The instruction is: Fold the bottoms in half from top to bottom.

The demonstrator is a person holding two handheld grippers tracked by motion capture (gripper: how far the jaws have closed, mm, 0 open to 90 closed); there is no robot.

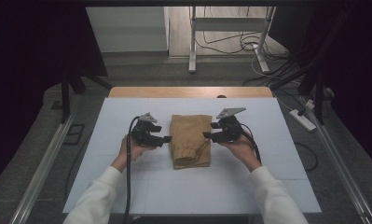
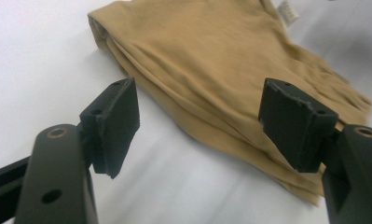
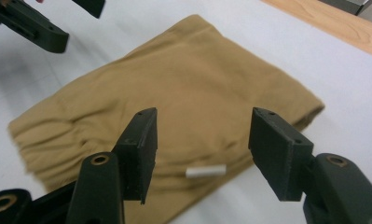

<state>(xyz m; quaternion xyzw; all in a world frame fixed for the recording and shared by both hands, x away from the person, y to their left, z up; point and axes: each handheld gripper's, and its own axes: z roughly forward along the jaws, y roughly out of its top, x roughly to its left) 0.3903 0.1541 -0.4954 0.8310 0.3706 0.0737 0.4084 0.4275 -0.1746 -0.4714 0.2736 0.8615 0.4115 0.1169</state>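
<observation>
My left tool [image 1: 166, 138] stands open and empty, just beside the left edge of the folded cloth [image 1: 190, 140]. My right tool [image 1: 207, 135] is open too, holding nothing, at the cloth's right edge. The cloth lies flat mid-surface [image 1: 277, 177], nearer the far edge.

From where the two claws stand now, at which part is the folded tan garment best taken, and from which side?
Probably at its two long side edges. The folded tan garment lies flat between the left claw and the right claw, both open and level with it. Each could come in sideways and low, one jaw sliding under the stacked layers. The left edge shows thick folds, which should give a firm bite.
</observation>
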